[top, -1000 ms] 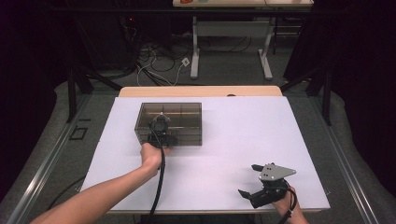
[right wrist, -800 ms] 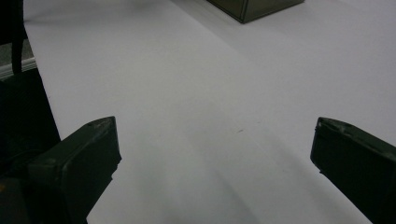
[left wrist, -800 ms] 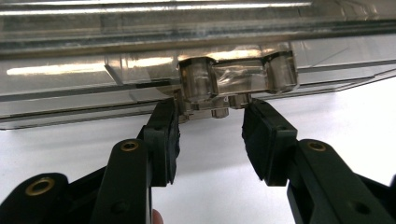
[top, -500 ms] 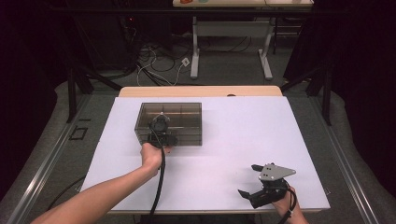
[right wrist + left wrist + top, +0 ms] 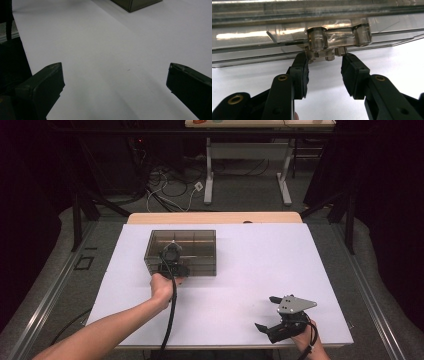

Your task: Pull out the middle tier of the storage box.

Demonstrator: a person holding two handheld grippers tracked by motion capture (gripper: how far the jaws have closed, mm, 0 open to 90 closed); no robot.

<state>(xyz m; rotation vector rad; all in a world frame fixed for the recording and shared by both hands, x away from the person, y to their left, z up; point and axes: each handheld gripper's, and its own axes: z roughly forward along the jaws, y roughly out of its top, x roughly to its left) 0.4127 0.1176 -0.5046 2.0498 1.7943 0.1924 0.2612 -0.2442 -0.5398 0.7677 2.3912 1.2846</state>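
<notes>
A smoky see-through box (image 5: pixel 182 251) stands at the back left of the white table (image 5: pixel 260 270). My left gripper (image 5: pixel 175 269) is at the middle of its front wall. In the left gripper view the box's clear latch (image 5: pixel 334 41) sticks out from the front wall (image 5: pixel 262 37). The jaws of the left gripper (image 5: pixel 324 56) have just been closing, and their tips now touch the latch's lower tab from both sides. My right gripper (image 5: pixel 265 312) rests near the front right edge, wide open. Nothing lies between the jaws of the right gripper (image 5: pixel 115 72), and a corner of the box (image 5: pixel 136 4) shows far ahead.
The left gripper's black cable (image 5: pixel 170 320) trails back over the table's front edge. A wooden strip (image 5: pixel 215 217) runs along the table's far edge. Beyond it are desk legs (image 5: pixel 207 180) and loose cables (image 5: pixel 165 185) on the floor.
</notes>
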